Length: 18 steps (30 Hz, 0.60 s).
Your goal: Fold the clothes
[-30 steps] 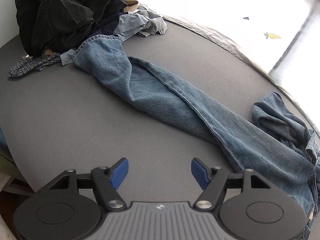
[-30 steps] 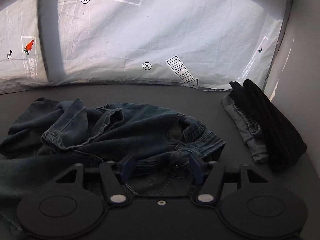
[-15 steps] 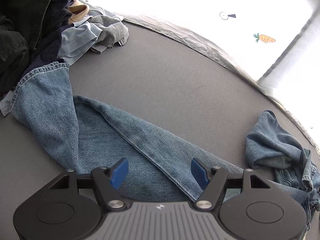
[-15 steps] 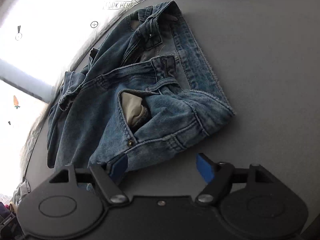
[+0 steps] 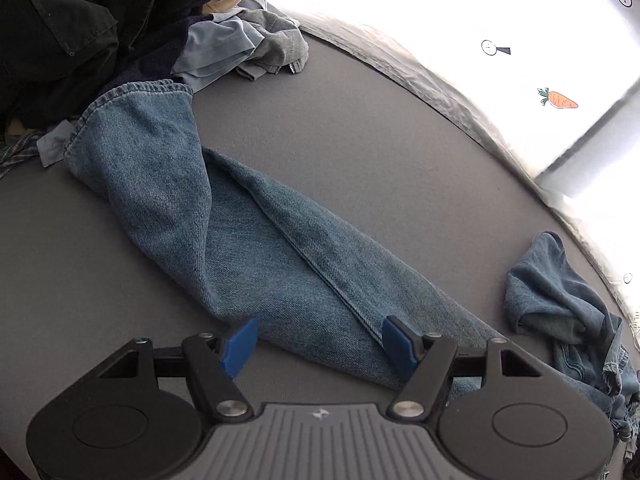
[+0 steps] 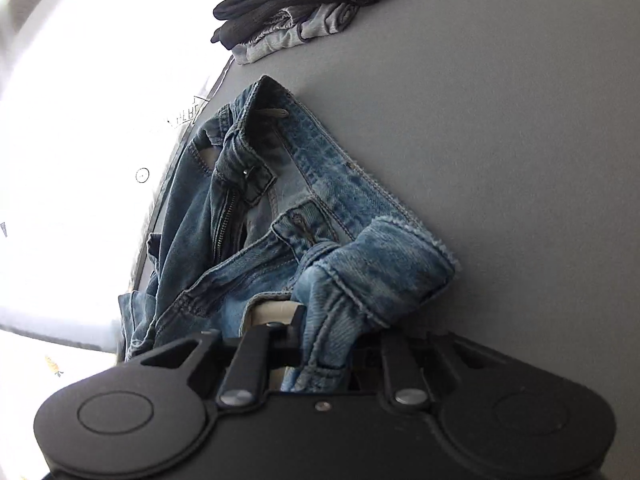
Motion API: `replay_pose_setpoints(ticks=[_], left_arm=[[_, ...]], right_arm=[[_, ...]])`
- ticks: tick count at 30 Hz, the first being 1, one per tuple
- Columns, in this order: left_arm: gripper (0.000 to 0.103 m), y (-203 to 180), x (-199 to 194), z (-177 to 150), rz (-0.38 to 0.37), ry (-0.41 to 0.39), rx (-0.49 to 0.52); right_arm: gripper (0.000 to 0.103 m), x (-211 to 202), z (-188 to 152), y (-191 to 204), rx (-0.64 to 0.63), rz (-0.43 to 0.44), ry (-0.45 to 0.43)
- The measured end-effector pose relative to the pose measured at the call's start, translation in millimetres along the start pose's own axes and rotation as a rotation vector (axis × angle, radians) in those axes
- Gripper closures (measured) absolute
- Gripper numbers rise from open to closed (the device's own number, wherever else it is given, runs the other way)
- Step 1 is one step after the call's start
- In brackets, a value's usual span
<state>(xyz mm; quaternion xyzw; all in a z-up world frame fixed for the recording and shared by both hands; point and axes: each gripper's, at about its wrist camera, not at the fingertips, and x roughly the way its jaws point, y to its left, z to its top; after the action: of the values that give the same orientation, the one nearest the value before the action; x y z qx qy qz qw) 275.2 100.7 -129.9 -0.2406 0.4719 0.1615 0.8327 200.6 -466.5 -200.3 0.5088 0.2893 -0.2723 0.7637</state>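
The jeans (image 5: pixel 248 240) are lying unfolded on the grey table (image 5: pixel 380 152). The right gripper (image 6: pixel 320 344), jaws just closing, is pinching the waistband; the left gripper (image 5: pixel 316 344) is hovering spread over a leg. Beyond the jeans, a folded stack (image 6: pixel 296 12) is finished; an unsorted pile (image 5: pixel 100 28) remains.

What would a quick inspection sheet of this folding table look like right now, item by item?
Surface: grey table, smooth and matte.
Job's things: blue jeans, one leg stretched across the table, waistband bunched at the other end.
Clutter: unsorted clothes pile at the far corner; folded dark stack at the opposite end.
Grippers: left gripper open over the jeans leg, not pinching it; right gripper has just closed on the waistband.
Cables: nothing seen.
Surroundings: pale sheet printed with a carrot and small marks, brightly lit.
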Motion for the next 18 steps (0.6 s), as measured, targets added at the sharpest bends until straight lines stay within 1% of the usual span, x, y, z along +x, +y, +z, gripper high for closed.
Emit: replay_pose_setpoints(ticks=[2, 5, 7, 8, 10, 11, 13, 14, 15, 16, 17, 18], left_arm=[[0.033, -4.4, -8.2, -9.1, 0.014, -0.013, -0.003], [0.033, -14.7, -16.4, -27.1, 0.018, -0.019, -0.011], [0.033, -21.7, -18.1, -41.6, 0.025, -0.013, -0.011], [0.033, -24.6, -17.8, -49.4, 0.035, -0.008, -0.015], [0.033, -23.2, -16.2, -61.4, 0.051, 0.007, -0.032], [0.033, -19.9, -14.8, -67.5, 0.057, 0.017, -0.052], [0.033, -12.1, -13.5, -72.8, 0.056, 0.028, -0.102], [0.033, -8.5, -14.1, -73.0, 0.052, 0.027, -0.126], [0.033, -5.8, -15.7, -72.6, 0.052, 0.020, -0.140], [0.033, -3.0, -18.4, -72.2, 0.054, 0.007, -0.151], [0.033, -1.3, -20.8, -71.6, 0.057, -0.004, -0.156], [0.033, -1.6, -22.2, -70.5, 0.061, -0.011, -0.149]], right_arm=[[0.093, -17.2, 23.2, 0.2, -0.020, 0.019, -0.095], [0.095, -49.9, 73.8, -9.5, -0.042, 0.039, -0.238], [0.095, -67.2, 111.5, -19.9, -0.067, 0.052, -0.298], [0.095, -72.4, 127.2, -25.8, -0.082, 0.042, -0.319], [0.094, -72.7, 153.2, -38.9, -0.089, -0.027, -0.331], [0.093, -64.5, 161.6, -44.5, -0.112, -0.078, -0.283], [0.091, -43.1, 175.6, -55.0, -0.171, -0.189, -0.153], [0.089, -27.8, 175.3, -59.5, -0.228, -0.263, -0.069], [0.084, -16.5, 167.9, -61.5, -0.288, -0.321, -0.021], [0.079, -9.2, 155.7, -60.9, -0.355, -0.372, 0.002], [0.062, -6.3, 141.4, -57.3, -0.430, -0.425, -0.005], [0.047, -6.8, 125.7, -51.4, -0.510, -0.476, -0.039]])
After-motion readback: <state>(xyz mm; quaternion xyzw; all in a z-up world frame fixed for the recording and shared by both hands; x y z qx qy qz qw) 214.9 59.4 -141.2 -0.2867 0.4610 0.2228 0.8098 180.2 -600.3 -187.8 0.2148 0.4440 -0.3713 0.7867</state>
